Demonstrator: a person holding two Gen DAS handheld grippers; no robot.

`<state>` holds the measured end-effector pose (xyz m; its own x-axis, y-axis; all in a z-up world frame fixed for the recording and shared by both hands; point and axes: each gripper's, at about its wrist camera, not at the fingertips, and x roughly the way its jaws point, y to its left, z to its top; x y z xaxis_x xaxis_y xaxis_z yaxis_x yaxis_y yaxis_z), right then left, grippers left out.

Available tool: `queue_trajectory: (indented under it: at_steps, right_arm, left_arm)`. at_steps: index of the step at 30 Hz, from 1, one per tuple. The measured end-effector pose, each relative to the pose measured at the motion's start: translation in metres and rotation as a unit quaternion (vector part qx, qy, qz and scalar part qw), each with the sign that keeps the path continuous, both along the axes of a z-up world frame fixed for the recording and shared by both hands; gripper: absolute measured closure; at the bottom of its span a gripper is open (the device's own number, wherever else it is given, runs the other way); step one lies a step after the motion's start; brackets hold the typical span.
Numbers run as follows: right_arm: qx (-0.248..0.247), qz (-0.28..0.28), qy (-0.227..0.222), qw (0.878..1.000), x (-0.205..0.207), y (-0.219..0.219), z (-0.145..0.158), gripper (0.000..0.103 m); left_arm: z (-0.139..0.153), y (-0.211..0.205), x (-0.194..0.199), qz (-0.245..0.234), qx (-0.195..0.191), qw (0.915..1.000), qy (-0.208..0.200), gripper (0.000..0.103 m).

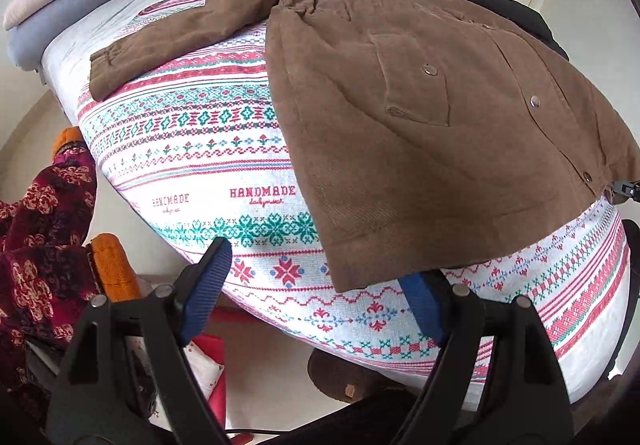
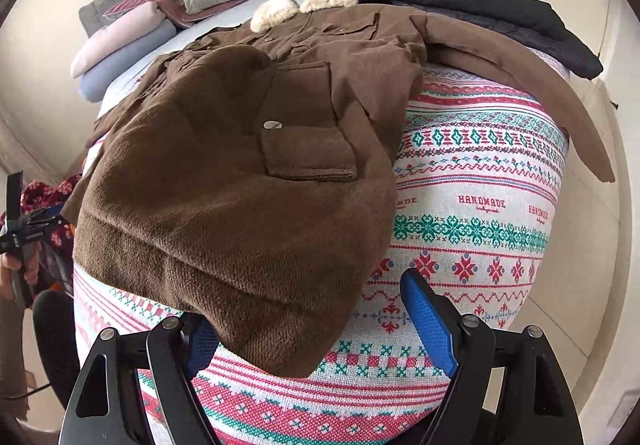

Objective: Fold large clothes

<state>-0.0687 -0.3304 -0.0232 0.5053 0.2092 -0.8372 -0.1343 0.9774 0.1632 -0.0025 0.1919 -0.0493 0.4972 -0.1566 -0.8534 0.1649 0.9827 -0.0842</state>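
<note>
One brown corduroy coat (image 1: 420, 117) sprawls on the patterned bedspread (image 1: 192, 149); left gripper (image 1: 320, 285) and right gripper (image 2: 316, 329) both gape wide, holding nothing.

The patterned blanket (image 1: 208, 149) lies bare beside the brown coat (image 1: 420, 117), on both its sides. A black jacket (image 2: 480, 1) and pillows (image 2: 120, 41) block the far end.

You are holding your left gripper (image 1: 316, 293) with its jaws spread wide, both blue pads (image 1: 206, 285) gripping nothing. Your right gripper (image 2: 320, 321) is likewise gaping, fingers (image 2: 430, 321) set well apart. Your left hand (image 2: 22, 273) is wrapping its handle.
</note>
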Motion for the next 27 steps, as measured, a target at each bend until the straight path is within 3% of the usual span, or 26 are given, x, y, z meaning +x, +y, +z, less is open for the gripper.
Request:
queue_trajectory:
  at_steps: [6,8,9,10,12,14,18,21,24,27]
  right_arm:
    - [0.005,-0.024,-0.003,1.000,0.010,0.004,-0.010,0.020]
    - [0.016,-0.034,-0.002,0.999,0.014,0.005,-0.016,0.029]
    - [0.027,-0.031,-0.002,0.999,0.016,0.006,-0.017,0.058]
    - [0.046,-0.026,0.002,0.999,0.019,0.006,-0.017,0.089]
    - [0.066,-0.040,0.001,0.997,0.023,0.002,-0.010,0.094]
    - [0.065,-0.046,-0.036,0.996,0.022,-0.003,0.014,0.096]
    - [0.050,-0.061,-0.122,0.989,0.012,-0.025,0.086,0.098]
    - [0.031,-0.066,-0.159,0.985,0.005,-0.040,0.134,0.098]
    - [0.015,-0.082,-0.164,0.983,-0.001,-0.057,0.162,0.098]
    - [0.011,-0.112,-0.131,0.985,-0.008,-0.081,0.162,0.098]
  left_arm:
    - [-0.018,0.003,0.006,0.069,-0.056,0.9961,0.000,0.026]
    - [-0.018,-0.001,0.003,0.085,-0.057,0.9947,-0.011,0.034]
    - [-0.015,-0.006,-0.001,0.082,-0.052,0.9952,-0.017,0.049]
    - [-0.011,-0.010,-0.003,0.070,-0.054,0.9958,-0.023,0.082]
    - [-0.002,-0.016,-0.006,0.067,-0.058,0.9958,-0.022,0.089]
    - [0.019,-0.014,-0.010,0.073,-0.088,0.9929,-0.032,0.090]
    - [0.092,0.003,-0.025,0.089,-0.169,0.9781,-0.083,0.092]
    - [0.148,0.009,-0.040,0.092,-0.191,0.9686,-0.130,0.092]
    - [0.178,0.024,-0.057,0.104,-0.213,0.9622,-0.134,0.092]
    - [0.169,0.029,-0.071,0.112,-0.179,0.9720,-0.103,0.092]
